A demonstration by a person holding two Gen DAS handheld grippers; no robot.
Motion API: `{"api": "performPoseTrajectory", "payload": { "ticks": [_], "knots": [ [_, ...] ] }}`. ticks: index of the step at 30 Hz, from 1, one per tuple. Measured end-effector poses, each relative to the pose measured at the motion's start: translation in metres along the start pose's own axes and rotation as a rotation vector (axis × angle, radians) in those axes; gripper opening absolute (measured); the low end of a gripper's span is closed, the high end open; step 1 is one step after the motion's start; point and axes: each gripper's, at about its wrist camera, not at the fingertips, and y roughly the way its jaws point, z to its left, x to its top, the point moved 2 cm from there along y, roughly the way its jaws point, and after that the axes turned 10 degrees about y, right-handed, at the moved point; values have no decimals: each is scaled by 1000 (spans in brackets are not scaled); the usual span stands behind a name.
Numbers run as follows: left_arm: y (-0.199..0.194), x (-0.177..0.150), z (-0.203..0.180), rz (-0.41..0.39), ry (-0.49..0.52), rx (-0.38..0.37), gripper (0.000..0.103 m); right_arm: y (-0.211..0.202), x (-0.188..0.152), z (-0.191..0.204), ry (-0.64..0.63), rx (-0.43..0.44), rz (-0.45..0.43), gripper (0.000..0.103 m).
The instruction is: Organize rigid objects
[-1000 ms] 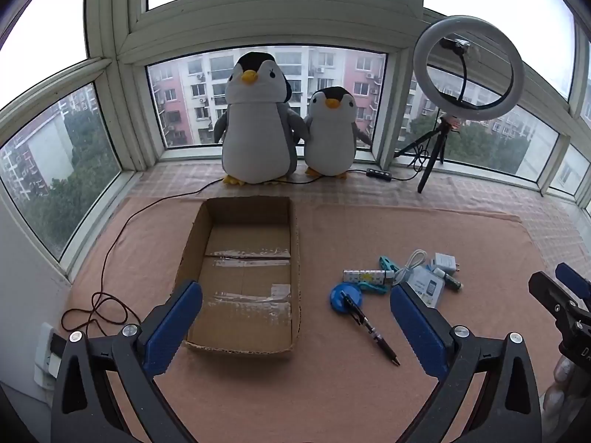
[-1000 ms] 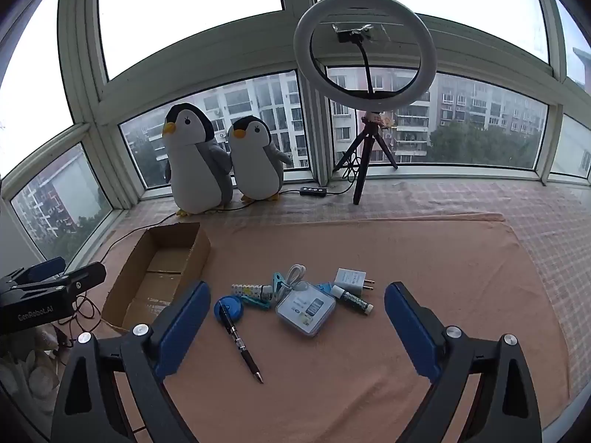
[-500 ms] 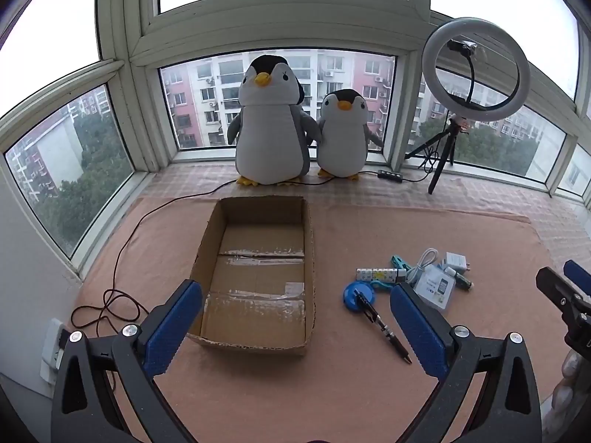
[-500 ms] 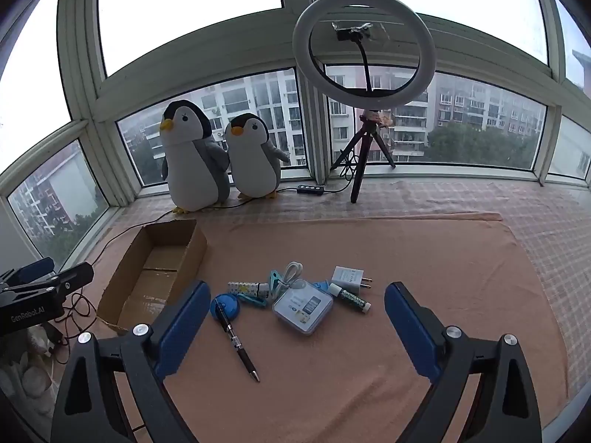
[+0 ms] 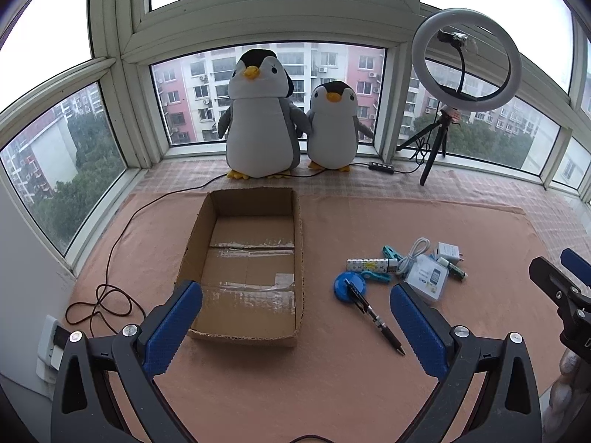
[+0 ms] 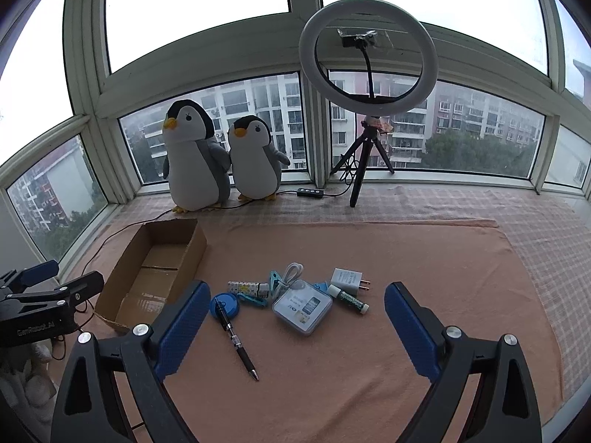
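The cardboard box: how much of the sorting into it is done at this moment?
Done: nothing; the cardboard box holds no items. In hand: nothing; the left gripper and right gripper both have open jaws. Left: the pen, blue disc, charger, clear case and other small items on the cloth.

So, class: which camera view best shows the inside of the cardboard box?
The left wrist view: it looks straight down into the cardboard box, showing its whole taped floor. The right wrist view shows the box from the side, its near wall hiding part of the floor.

Right gripper (image 5: 561,280) cut by frame edge
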Motion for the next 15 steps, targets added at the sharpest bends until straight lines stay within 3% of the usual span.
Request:
{"api": "performPoseTrajectory", "payload": {
  "ticks": [15],
  "knots": [
    [1, 8, 0, -4, -2, 11, 103, 2, 2, 1, 3, 4, 3, 93]
  ]
}}
